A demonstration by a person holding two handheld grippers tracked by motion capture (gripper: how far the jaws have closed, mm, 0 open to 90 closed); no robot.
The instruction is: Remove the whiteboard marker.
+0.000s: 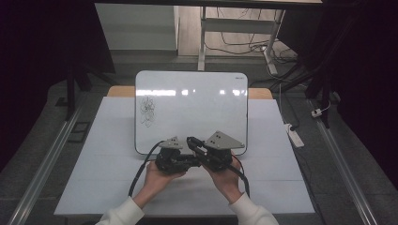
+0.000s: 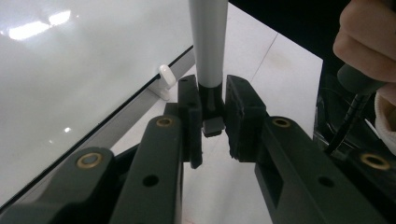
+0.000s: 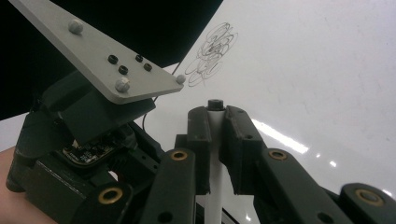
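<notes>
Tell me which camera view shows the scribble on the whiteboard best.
The right gripper view: the scribble sits large there, its looping black lines easy to trace on the whiteboard. The high view shows it small and faint at the board's left side. The left gripper view takes in a bare stretch of the board with no drawing.
</notes>
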